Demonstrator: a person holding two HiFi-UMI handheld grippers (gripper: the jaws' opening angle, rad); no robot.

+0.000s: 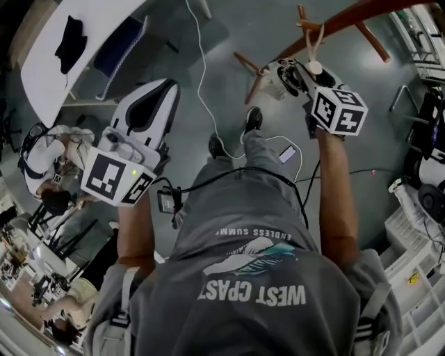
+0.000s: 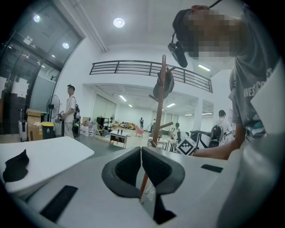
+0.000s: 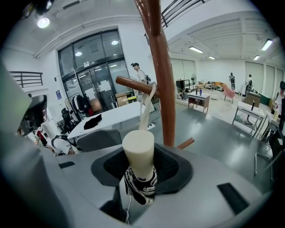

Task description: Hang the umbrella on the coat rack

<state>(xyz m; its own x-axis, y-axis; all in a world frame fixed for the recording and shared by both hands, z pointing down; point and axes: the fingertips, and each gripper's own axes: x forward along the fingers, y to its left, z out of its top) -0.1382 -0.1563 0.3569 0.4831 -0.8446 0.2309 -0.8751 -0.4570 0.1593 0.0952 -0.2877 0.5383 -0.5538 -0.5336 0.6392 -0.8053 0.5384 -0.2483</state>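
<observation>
My right gripper [image 3: 140, 171] is shut on the umbrella's cream handle [image 3: 138, 151], with black-and-white patterned fabric [image 3: 140, 187] bunched below it. The handle's pale strap [image 3: 145, 109] rises to a brown peg [image 3: 133, 84] of the wooden coat rack [image 3: 160, 75] and appears looped over it. In the head view the right gripper [image 1: 295, 75] is up against the coat rack [image 1: 348, 17], and the cream handle [image 1: 314, 67] and strap [image 1: 316, 38] show beside it. My left gripper [image 1: 163, 90] hangs apart at the left. Its jaws [image 2: 141, 153] are shut with nothing between them, pointing toward the coat rack [image 2: 161, 102].
A white table [image 1: 49, 76] with a black item [image 1: 71, 42] and a chair [image 1: 122, 49] stand at the back left. A white cable [image 1: 201, 83] runs over the grey floor. White shelving [image 1: 417, 278] lines the right side. A seated person [image 1: 49, 156] is at the left.
</observation>
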